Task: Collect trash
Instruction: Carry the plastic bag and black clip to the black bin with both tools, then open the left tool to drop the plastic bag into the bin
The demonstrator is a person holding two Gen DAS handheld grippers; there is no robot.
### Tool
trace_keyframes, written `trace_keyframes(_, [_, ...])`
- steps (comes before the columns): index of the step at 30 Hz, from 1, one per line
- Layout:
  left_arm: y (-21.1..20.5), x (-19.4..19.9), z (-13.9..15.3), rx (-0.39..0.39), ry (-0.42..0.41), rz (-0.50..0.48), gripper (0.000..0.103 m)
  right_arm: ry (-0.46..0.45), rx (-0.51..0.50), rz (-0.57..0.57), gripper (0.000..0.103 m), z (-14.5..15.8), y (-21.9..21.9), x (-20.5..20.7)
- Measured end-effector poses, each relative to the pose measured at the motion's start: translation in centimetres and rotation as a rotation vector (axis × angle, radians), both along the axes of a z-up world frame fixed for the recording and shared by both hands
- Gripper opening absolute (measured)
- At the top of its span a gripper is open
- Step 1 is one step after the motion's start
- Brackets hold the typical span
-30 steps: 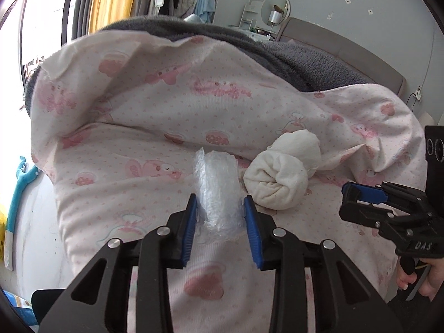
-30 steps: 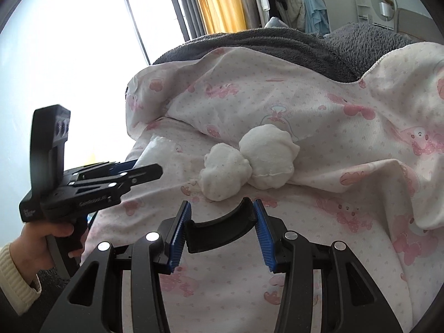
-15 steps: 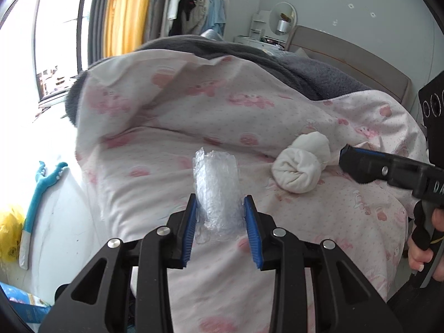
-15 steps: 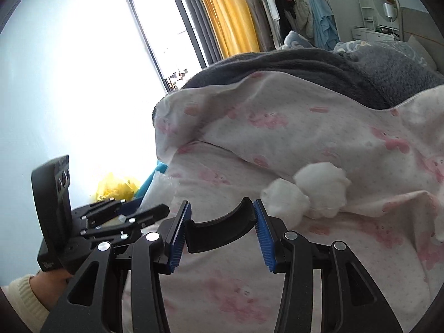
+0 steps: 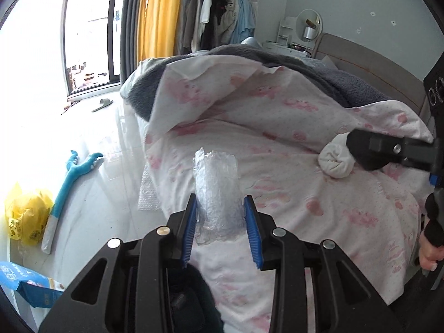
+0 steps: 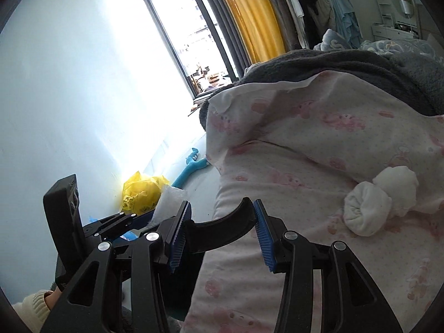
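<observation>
My left gripper (image 5: 220, 224) is shut on a crumpled piece of clear bubble wrap (image 5: 215, 188) and holds it above the edge of the bed. My right gripper (image 6: 219, 233) is shut on a curved black plastic piece (image 6: 219, 229), held over the bed's corner. The right gripper also shows at the right of the left wrist view (image 5: 388, 149). The left gripper shows at the lower left of the right wrist view (image 6: 122, 219). A yellow plastic bag (image 6: 144, 194) lies on the floor by the wall; it also shows in the left wrist view (image 5: 25, 216).
The bed has a pink-patterned white sheet (image 5: 305, 194) and a grey blanket (image 5: 277, 61). Rolled white socks (image 6: 371, 211) lie on the sheet. A teal toy (image 5: 72, 177), a sheet of bubble wrap (image 5: 148, 191) and a blue box (image 5: 25, 285) are on the floor.
Both grippers have pulled back and swung left from the bed, keeping their loads. The socks now sit farther right and the floor with the yellow bag has come into view.
</observation>
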State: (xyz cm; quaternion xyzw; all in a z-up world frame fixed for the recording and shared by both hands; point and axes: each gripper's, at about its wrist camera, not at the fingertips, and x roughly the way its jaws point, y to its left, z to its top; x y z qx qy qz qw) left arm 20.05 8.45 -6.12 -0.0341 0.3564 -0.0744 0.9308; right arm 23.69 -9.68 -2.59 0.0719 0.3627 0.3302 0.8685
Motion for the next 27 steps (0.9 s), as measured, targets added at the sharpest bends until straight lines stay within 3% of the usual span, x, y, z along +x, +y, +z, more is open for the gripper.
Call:
trace_keyframes(13, [5.5, -2.8, -4.6, 0.149, 0.173, 0.042, 0.036, -0.002, -0.073, 0.126, 0.047, -0.5, 9.0, -2.2])
trace_keyframes(27, [9.9, -5.5, -11.9, 0.11, 0.448, 0.053, 0.036, 0.059, -0.124, 0.189, 0.047, -2.7, 15.7, -3.0])
